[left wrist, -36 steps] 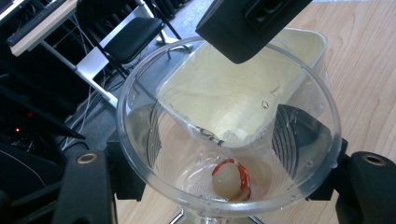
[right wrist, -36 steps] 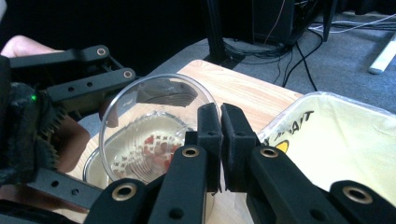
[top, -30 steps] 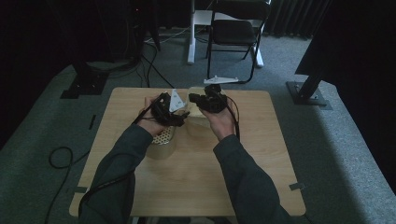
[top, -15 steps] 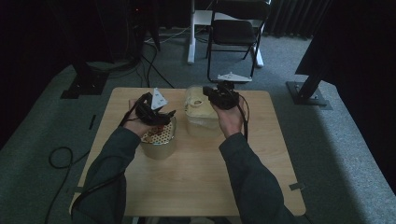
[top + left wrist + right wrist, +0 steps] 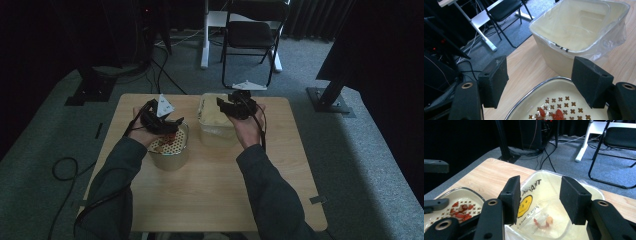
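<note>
- Your left gripper hovers over the perforated bowl, a cream, metal-rimmed dish with cross-shaped holes in its insert.
- In the left gripper view, the left gripper has its jaws spread wide with nothing between them; below them lies the bowl's rim, and small red scraps lie on the perforated insert.
- Your right gripper sits above the lined bin, a cream container with a clear plastic bag folded over its edge.
- In the right gripper view, the right gripper is also released, jaws apart and holding nothing, pointed down into the bin.
- At the bin's bottom you can see a few red and pale scraps on the bag, beside a yellow smiley face printed on it.
- Bowl and bin stand just beside each other on the wooden table, bowl at your left and bin at your right, toward the far half of the tabletop.
- The bowl's red scraps also show at the lower left of the right gripper view.
- A black folding chair stands on the grey carpet beyond the table.
</note>
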